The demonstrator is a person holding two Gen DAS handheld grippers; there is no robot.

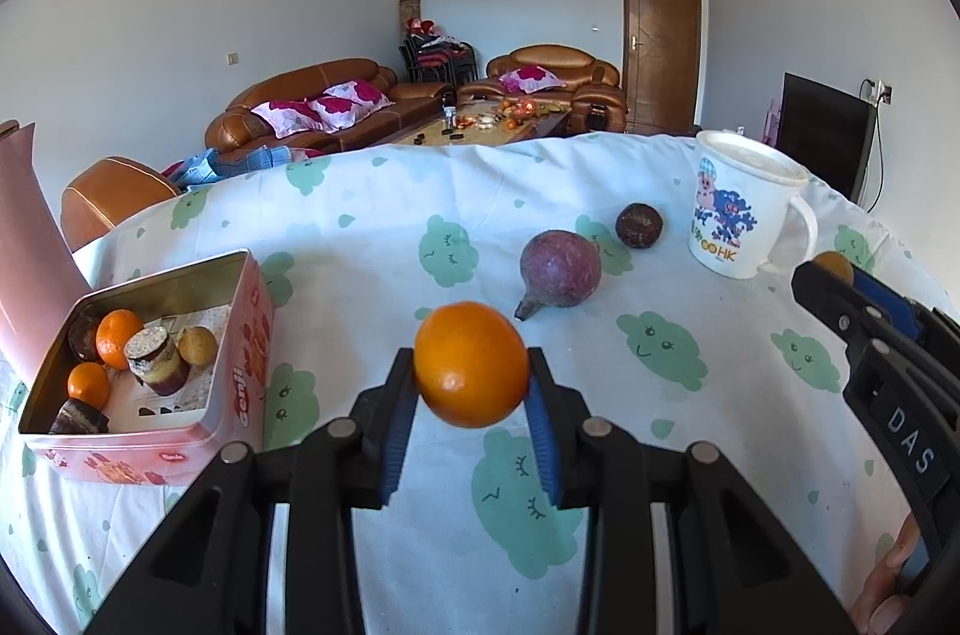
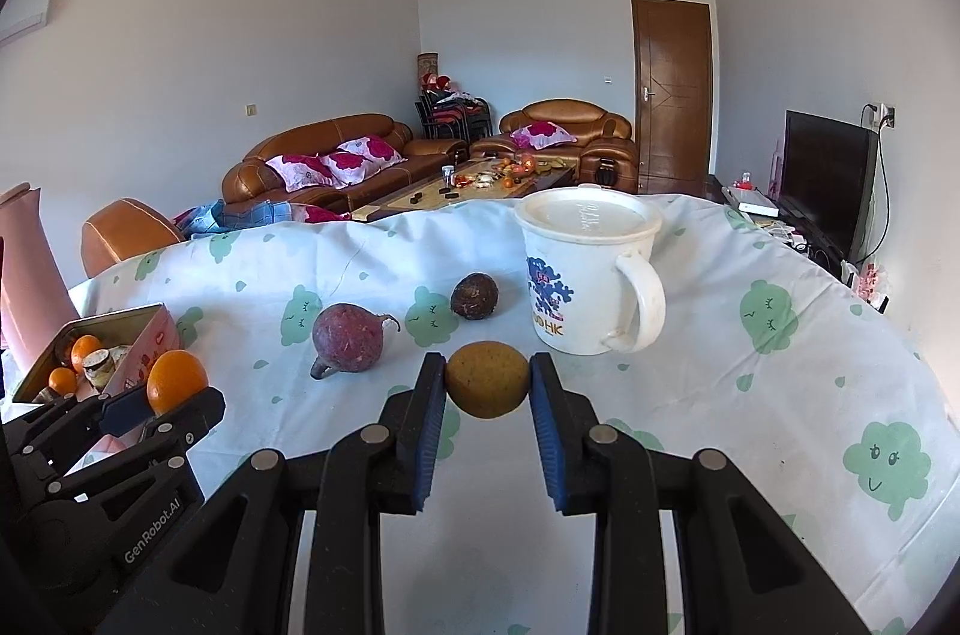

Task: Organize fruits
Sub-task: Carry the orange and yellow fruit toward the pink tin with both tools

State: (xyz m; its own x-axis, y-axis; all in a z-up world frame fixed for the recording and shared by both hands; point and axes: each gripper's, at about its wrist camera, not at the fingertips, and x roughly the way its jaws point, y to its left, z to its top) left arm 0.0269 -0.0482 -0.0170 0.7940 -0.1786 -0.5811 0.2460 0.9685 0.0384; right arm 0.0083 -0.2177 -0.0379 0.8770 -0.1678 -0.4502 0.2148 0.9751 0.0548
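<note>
My left gripper (image 1: 471, 374) is shut on an orange (image 1: 471, 365) and holds it above the tablecloth, right of the pink tin box (image 1: 240, 371). That tin box (image 2: 153, 335) holds several small fruits and a jar. My right gripper (image 2: 487, 380) is shut on a brownish-yellow round fruit (image 2: 487, 379), lifted in front of the white mug (image 2: 585, 275). A purple fruit with a stem (image 1: 559, 275) (image 2: 348, 338) and a small dark round fruit (image 1: 639, 225) (image 2: 474, 296) lie on the cloth between the box and the mug (image 1: 741, 209). The left gripper (image 2: 156, 398) with its orange (image 2: 177, 382) shows at the right wrist view's left edge.
The table carries a white cloth with green cloud faces (image 1: 660, 347). A pink upright lid or container (image 1: 24, 239) stands behind the tin box. The right gripper's body (image 1: 888, 365) reaches in from the right, with a hand (image 1: 888, 587) below it. Sofas, a door and a TV fill the room beyond.
</note>
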